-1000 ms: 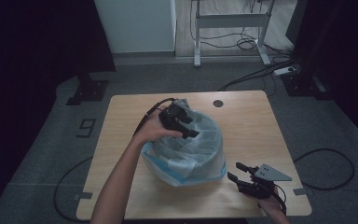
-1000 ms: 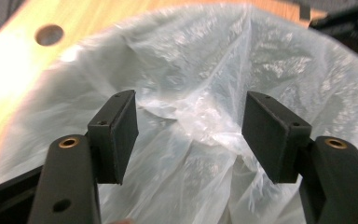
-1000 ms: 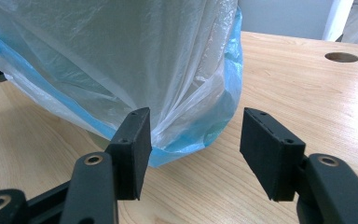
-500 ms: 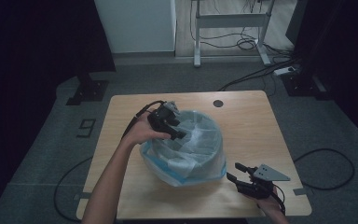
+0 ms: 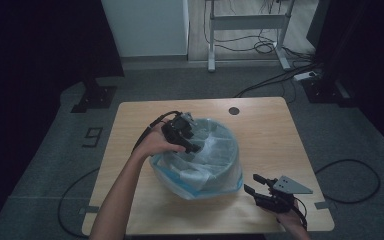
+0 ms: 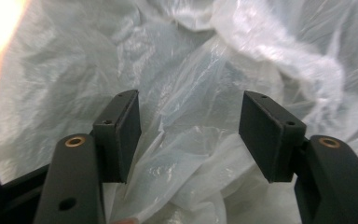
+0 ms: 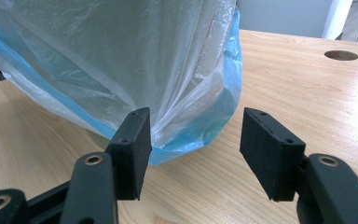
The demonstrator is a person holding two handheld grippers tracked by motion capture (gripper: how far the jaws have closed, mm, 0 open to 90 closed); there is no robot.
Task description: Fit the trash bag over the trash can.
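Left claw inside the bag-lined bin, right claw waiting beside it

The left claw (image 6: 189,135) stands spread with loose plastic bag (image 6: 186,70) film between and ahead of its pads, pinching nothing; I judge it should close on one fold near the bin (image 5: 228,150) rim and pull gently, so the film does not tear. The right claw (image 7: 193,149), also spread and empty, rests on the table (image 7: 298,79) just beside the bag. No writing is readable on the bag.

The bag-lined bin (image 5: 200,160) stands mid-table (image 5: 130,165), cable hole (image 5: 234,110) behind it.
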